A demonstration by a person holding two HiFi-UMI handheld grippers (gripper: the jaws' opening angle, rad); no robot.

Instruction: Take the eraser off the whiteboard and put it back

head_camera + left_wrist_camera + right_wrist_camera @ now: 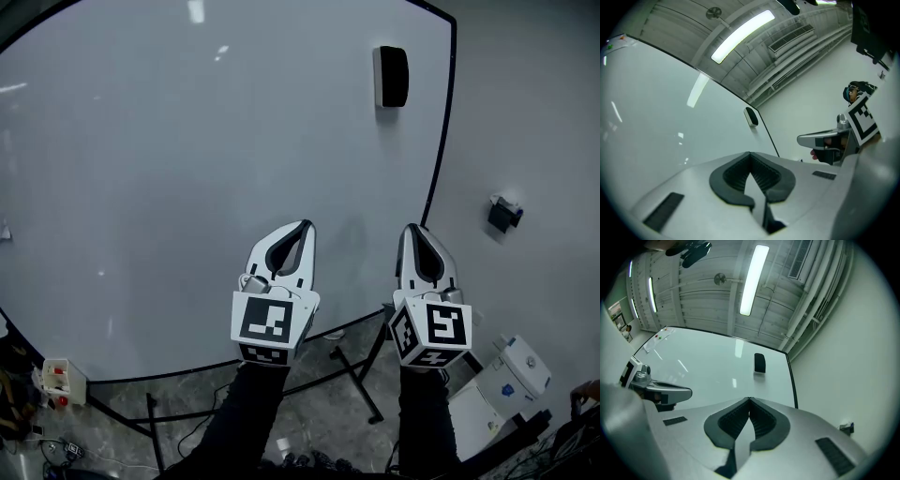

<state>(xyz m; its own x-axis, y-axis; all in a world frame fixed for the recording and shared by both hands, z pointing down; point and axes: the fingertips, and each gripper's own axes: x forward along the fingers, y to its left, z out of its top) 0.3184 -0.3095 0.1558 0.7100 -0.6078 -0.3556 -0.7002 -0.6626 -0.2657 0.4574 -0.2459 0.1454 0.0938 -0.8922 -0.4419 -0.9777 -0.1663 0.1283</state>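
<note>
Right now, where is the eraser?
In the head view, the eraser sits on the whiteboard, upper right near its right edge, above the right gripper.

At the right of the head view we see a pale grey wall [534,112] with a small dark box [504,214] fixed to it. Along the bottom is a grey marbled floor [323,427], with cables [70,452] at lower left and a white unit [502,380] at lower right. In the gripper views we look up at a ribbed ceiling [703,301], where a long light strip [753,280] glows in the upper middle, a vent [799,258] lies to its right, and pipes [822,298] run along the wall's top.
</note>
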